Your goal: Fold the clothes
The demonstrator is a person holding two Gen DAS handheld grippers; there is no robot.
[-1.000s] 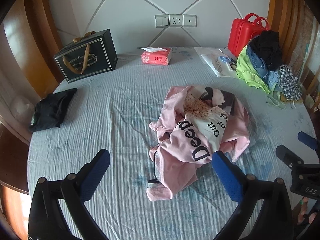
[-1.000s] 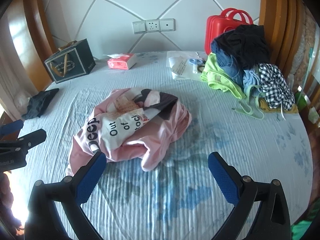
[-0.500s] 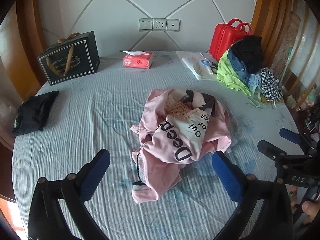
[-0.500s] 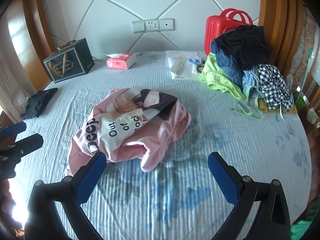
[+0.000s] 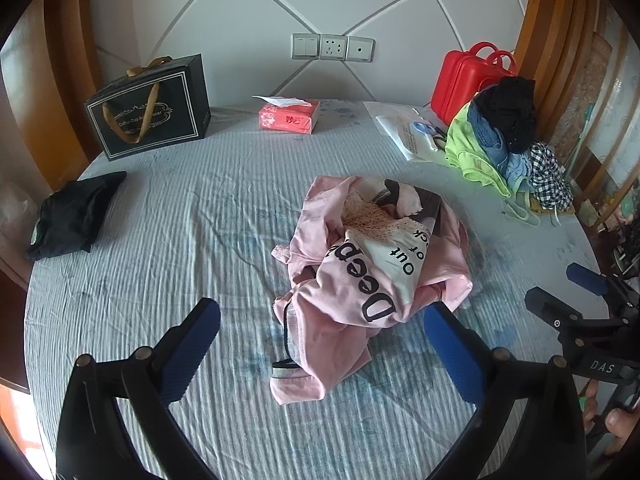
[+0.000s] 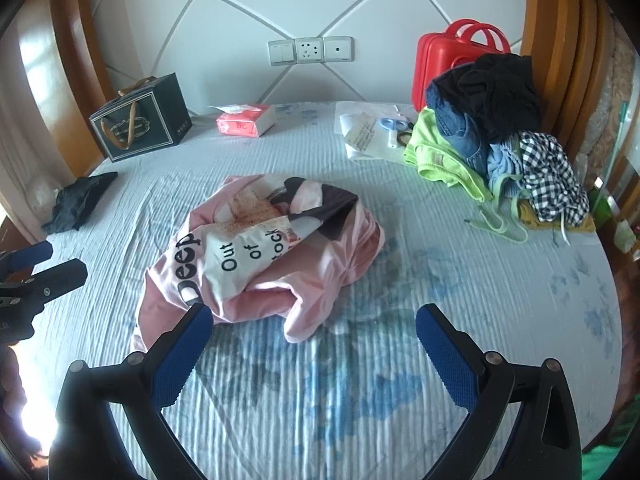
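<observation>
Round tabletop [image 5: 168,216] under pale striped cloth. Heap of unfolded clothes [image 6: 496,132] at far right edge. Crumpled pink shirt [image 5: 360,280] mid-table — lying loose, ungripped. Left gripper [image 5: 320,344] and right gripper [image 6: 308,340] hovering near it — jaws wide apart, empty.

Both wrist views look down the bed [image 5: 160,208] (headboard ahead), sharing the pink shirt [image 6: 260,256]
</observation>
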